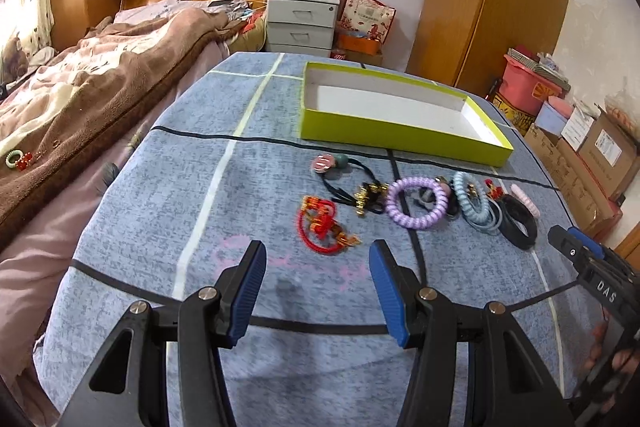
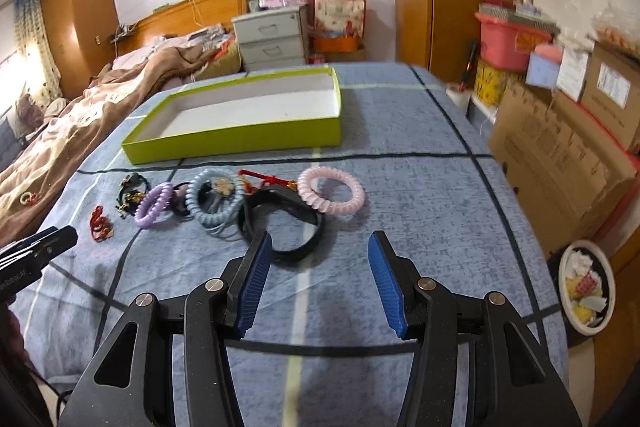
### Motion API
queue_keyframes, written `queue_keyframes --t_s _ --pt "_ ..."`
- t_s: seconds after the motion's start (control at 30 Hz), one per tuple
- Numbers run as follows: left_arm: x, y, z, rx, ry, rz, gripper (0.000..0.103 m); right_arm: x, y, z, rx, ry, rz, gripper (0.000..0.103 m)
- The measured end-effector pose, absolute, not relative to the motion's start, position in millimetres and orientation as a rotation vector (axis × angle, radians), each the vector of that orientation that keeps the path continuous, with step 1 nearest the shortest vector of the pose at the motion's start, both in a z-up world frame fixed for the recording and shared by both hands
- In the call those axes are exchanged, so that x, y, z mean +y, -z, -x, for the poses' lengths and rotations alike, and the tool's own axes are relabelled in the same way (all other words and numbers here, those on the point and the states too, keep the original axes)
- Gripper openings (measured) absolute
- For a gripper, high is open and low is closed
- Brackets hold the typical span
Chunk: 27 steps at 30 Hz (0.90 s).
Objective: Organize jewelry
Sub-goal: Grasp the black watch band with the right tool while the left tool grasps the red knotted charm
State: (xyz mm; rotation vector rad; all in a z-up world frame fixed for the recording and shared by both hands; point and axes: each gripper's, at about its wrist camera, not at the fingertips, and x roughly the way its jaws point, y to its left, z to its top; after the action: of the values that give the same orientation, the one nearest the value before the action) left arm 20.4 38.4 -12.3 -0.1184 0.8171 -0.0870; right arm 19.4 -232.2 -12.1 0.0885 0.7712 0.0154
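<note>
A row of jewelry and hair ties lies on the blue cloth in front of an empty lime-green box (image 1: 404, 137) (image 2: 240, 141). In the left wrist view my left gripper (image 1: 318, 251) stands open just short of a red cord bracelet (image 1: 324, 227); beyond it lie a black tie with charms (image 1: 340, 179) and a purple coil ring (image 1: 416, 203). In the right wrist view my right gripper (image 2: 320, 243) is open, close behind a black band (image 2: 288, 227); a pink coil ring (image 2: 332, 193), a light-blue coil ring (image 2: 216, 201) and the purple coil ring (image 2: 154, 207) lie further on.
The cloth-covered table (image 1: 180, 195) has a bed with a brown blanket (image 1: 88, 99) along its left side. Cardboard boxes (image 2: 560, 155) and a pink bin (image 2: 508, 43) stand to the right. A bowl of scraps (image 2: 586, 287) sits low at the right. A grey drawer unit (image 1: 300, 23) is behind.
</note>
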Motion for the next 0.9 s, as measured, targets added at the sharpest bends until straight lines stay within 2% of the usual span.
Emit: queue_keyframes --t_s 0.2,0.5,0.6,0.7,0.8,0.9 --pt "51.2 21.8 -30.1 0.862 0.106 0.164 0.056 -236.8 21.3 -41.1 0.863 -0.072 -0.126 0.051" --pt "56.3 27.0 -38.1 0.883 0.132 0.197 0.056 -232.4 26.7 -59.0 0.900 -0.102 -0.121 0.050" --pt "56.5 28.4 -41.2 0.892 0.131 0.174 0.056 -234.5 27.0 -63.2 0.900 -0.104 -0.121 0.033" --pt "56.3 30.4 -46.6 0.905 0.145 0.186 0.056 -235.5 29.9 -66.9 0.914 -0.098 -0.114 0.029" --pt "51.7 32.0 -52.6 0.911 0.142 0.153 0.056 -231.4 31.0 -68.6 0.924 -0.094 -0.076 0.016" --pt "51.0 31.4 -56.5 0.904 0.151 0.168 0.056 -230.4 29.9 -68.3 0.921 -0.101 -0.071 0.014"
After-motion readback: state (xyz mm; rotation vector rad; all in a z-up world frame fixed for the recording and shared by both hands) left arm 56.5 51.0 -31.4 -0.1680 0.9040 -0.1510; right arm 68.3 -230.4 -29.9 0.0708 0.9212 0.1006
